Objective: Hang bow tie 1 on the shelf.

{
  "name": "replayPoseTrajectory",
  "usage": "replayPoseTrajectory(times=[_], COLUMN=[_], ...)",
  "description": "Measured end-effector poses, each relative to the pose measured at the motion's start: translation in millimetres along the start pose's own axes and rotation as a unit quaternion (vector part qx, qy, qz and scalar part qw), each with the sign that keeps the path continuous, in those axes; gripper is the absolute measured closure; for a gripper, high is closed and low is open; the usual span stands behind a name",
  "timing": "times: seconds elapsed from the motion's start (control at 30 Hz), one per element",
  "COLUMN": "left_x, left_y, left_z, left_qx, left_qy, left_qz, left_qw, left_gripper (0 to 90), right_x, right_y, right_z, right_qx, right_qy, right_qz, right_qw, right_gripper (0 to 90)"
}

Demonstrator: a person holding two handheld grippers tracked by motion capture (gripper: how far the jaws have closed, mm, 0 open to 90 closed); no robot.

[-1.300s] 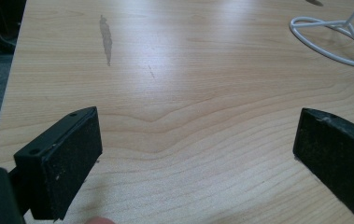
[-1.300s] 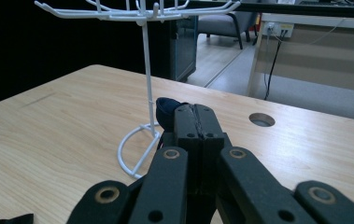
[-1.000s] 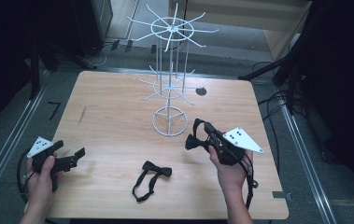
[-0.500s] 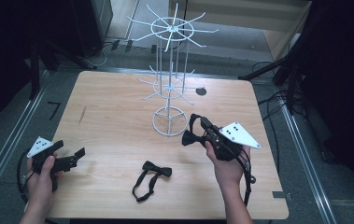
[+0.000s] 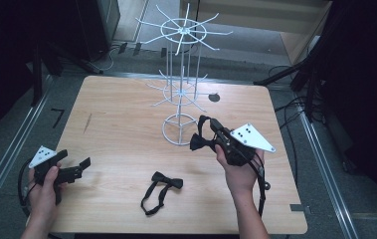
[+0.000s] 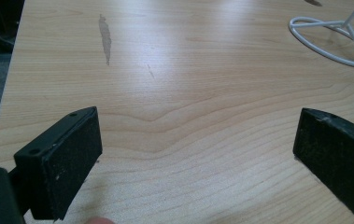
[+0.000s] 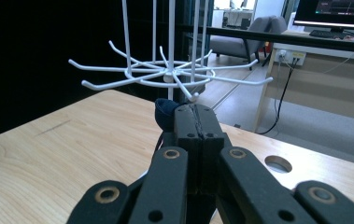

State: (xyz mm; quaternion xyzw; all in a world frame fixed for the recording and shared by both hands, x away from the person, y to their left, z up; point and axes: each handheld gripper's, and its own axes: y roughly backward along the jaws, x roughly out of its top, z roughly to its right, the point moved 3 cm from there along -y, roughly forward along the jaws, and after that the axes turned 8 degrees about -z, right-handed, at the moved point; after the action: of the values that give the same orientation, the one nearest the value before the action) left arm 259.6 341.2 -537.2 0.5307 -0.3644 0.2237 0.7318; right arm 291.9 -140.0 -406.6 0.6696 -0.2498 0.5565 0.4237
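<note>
My left tool rests released at the worktop edge, jaws wide over bare wood. The spare bow tie lies to its right, strap trailing toward me. My right tool is clenched on a bow tie, bow crosswise; the rack hooks stand just ahead and above.

The white wire rack stood mid-table toward the far edge, prongs spreading wide; a bow tie lay near; bare wood stretched left.
</note>
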Motion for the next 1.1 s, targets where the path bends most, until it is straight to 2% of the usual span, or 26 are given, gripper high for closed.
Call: replayPoseTrajectory(times=[0.63,0.87,1.1], left_x=[0.1,0.1,0.1], left_y=[-0.1,-0.3,-0.4], left_z=[-0.1,0.0,-0.1], left_qx=[0.000,-0.001,-0.001], left_qy=[0.001,0.001,0.001], left_qz=[0.000,0.001,0.001], left_qw=[1.0000,1.0000,1.0000], left_gripper=[1.6,1.6,1.7], right_x=[20.0,21.9,19.6], right_y=[-6.5,-14.0,-23.9], right_z=[4.5,8.7,16.1], right_qx=[0.005,0.010,0.020], right_qy=[-0.003,-0.005,-0.023], right_qz=[0.011,0.002,-0.010], right_qw=[0.9999,0.9999,0.9995], right_gripper=[90.0,90.0,90.0])
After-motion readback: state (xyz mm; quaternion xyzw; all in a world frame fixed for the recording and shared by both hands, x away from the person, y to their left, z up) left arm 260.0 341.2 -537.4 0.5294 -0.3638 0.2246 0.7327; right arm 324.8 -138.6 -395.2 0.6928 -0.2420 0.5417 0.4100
